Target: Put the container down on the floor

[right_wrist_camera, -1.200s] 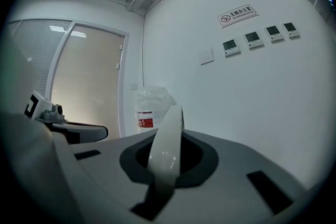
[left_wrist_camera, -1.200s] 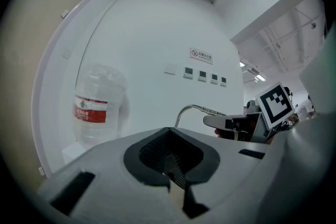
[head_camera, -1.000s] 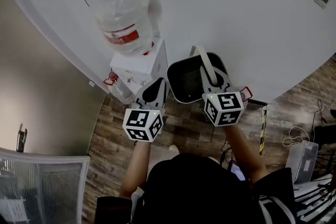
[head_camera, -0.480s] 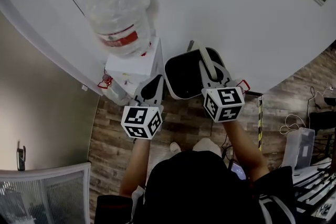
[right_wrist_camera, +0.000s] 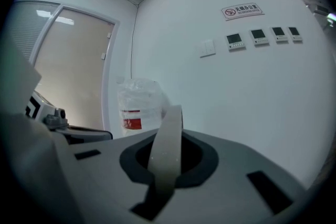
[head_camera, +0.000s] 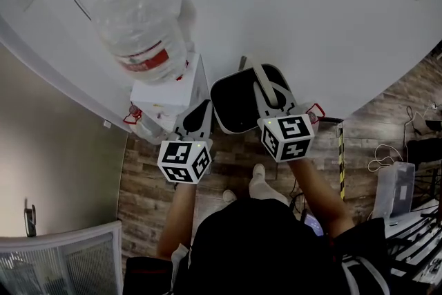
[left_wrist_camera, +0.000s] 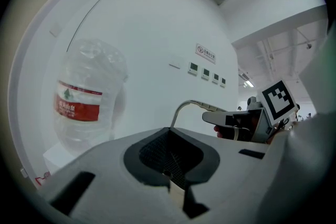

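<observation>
With your right claw [head_camera: 269, 88] clamped on the bin's [head_camera: 233, 106] handle [head_camera: 258, 74] and your left claw [head_camera: 205, 109] pinching its rim, lowering carelessly risks bumping the water dispenser [head_camera: 173, 88].

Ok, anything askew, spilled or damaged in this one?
Nothing stands out: the black mesh bin hangs by its grey handle in the jaws of the right gripper; the clear water jug sits on its white dispenser; no spill shows.

Dark mesh container [head_camera: 235, 103], open top up, held off the floor [head_camera: 141, 183]: right gripper [head_camera: 271, 97] clamped on its pale handle [head_camera: 255, 74], left gripper [head_camera: 206, 112] gripping its rim.
</observation>
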`<state>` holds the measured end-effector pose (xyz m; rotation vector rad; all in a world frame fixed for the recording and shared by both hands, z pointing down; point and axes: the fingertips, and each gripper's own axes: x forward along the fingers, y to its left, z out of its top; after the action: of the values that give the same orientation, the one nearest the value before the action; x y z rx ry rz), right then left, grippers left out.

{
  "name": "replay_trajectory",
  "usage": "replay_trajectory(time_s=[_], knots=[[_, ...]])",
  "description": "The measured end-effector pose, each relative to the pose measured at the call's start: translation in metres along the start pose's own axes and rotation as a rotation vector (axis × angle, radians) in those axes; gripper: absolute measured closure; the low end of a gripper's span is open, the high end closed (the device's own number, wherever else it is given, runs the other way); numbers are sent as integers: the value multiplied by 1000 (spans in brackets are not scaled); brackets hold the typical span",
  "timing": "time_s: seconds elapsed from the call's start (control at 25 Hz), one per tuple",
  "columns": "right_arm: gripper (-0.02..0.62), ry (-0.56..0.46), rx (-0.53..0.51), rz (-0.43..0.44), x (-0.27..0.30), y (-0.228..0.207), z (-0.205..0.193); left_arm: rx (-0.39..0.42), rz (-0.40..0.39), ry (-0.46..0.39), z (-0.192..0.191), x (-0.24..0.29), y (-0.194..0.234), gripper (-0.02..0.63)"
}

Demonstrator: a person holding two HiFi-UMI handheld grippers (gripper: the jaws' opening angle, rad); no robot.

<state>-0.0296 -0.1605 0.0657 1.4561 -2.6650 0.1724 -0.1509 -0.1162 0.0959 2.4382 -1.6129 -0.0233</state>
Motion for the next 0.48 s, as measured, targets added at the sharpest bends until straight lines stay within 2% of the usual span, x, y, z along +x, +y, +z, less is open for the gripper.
replay_trajectory(time_s=[0.48], knots=[[561,5,22,65,22,-52,-1,18,63,11,1,50,-20,589]])
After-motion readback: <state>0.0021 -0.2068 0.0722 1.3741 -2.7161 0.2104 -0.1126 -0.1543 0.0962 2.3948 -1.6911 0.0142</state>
